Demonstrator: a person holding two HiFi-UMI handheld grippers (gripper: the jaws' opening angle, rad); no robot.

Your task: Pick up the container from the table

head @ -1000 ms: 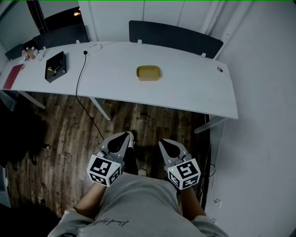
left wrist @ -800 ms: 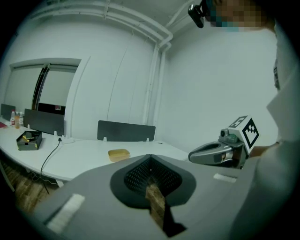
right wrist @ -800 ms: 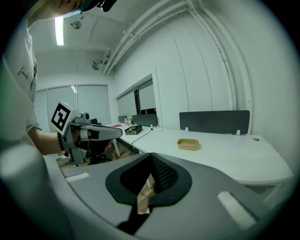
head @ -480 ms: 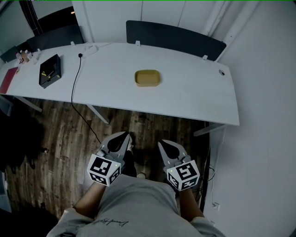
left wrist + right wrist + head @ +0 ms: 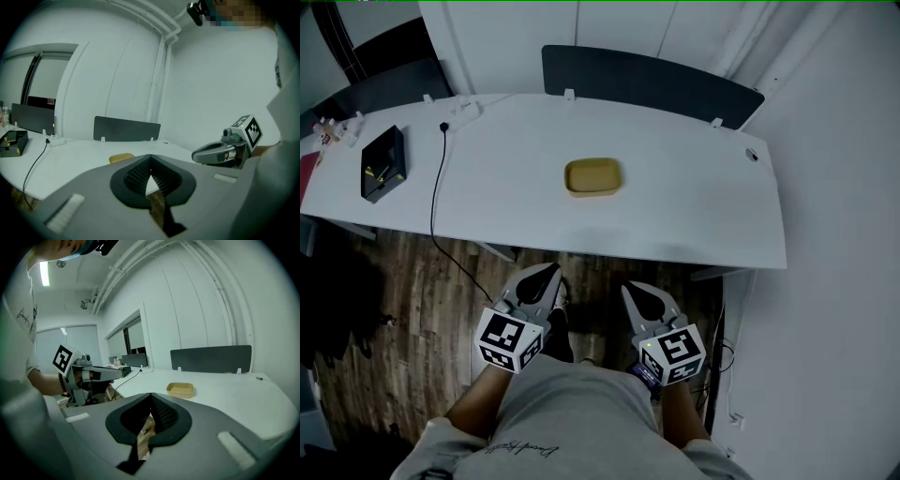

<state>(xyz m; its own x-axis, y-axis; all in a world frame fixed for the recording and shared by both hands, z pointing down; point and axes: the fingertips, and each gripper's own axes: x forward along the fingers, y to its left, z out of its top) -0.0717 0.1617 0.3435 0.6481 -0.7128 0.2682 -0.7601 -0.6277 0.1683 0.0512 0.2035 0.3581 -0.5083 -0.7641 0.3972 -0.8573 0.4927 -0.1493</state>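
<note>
A shallow yellow container sits alone on the middle of the long white table. It also shows as the container in the right gripper view and partly behind the jaws as the container in the left gripper view. My left gripper and right gripper hang side by side over the wooden floor, short of the table's near edge. Both are shut with nothing between the tips.
A black box lies at the table's left end, with a black cable running off the near edge to the floor. A dark divider panel stands along the far edge. A white wall closes the right side.
The table and container have slid closer in the head view as I walk towards them. Both grippers keep the same shut pose in front of me.
</note>
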